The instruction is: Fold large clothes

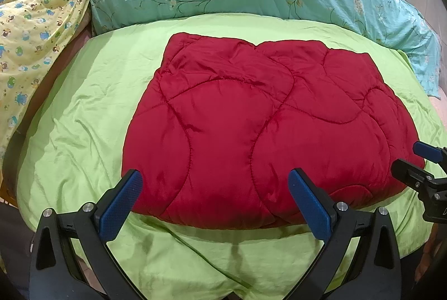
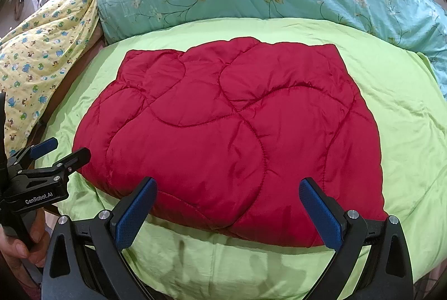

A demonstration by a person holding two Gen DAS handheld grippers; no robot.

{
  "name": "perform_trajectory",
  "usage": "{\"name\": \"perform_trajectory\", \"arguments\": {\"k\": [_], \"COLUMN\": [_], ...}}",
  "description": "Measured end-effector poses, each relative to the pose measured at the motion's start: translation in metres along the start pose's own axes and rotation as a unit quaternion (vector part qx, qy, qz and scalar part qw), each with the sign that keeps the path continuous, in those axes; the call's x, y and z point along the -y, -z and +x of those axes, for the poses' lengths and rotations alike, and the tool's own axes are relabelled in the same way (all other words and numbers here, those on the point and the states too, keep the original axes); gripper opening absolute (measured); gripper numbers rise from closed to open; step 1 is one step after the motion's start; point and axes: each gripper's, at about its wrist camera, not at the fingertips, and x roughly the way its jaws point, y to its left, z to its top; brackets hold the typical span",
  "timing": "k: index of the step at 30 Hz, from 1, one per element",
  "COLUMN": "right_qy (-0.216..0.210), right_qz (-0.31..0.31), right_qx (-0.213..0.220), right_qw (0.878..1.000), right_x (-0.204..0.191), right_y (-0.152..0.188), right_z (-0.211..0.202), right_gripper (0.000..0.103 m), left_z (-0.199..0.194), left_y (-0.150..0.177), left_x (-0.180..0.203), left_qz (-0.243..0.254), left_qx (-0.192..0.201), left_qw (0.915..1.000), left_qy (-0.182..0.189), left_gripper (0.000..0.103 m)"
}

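Your green bedsheet carries the folded red quilted garment at its centre. Your left gripper at 6 o'clock and right gripper both gape wide, holding nothing.

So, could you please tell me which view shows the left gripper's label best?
The right wrist view: the left gripper appears side-on, its GenRobot.AI label readable. The left wrist view shows only that gripper's open fingers, no label.

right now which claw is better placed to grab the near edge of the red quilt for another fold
Neither clearly. Both claws are open at the red quilt's near edge: the left claw toward its left part, the right claw toward its right. Probably use both.
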Motion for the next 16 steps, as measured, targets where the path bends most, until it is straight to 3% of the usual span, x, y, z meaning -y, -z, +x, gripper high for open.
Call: {"name": "perform_trajectory", "arguments": {"k": [16], "right_qy": [-0.001], "right_qz": [0.008], "right_qx": [-0.004], "right_qw": [1.000], "right_x": [0.0050], "right_y": [-0.0002], "right_z": [0.0052], "right_gripper": [0.102], "left_z": [0.0080], "left_y": [0.0014], "left_x": [0.0024], "left_qz": [0.003], "left_qx": [-0.002], "left_qw": [1.0000], "left_qy": [0.004], "left_gripper": [0.103]}}
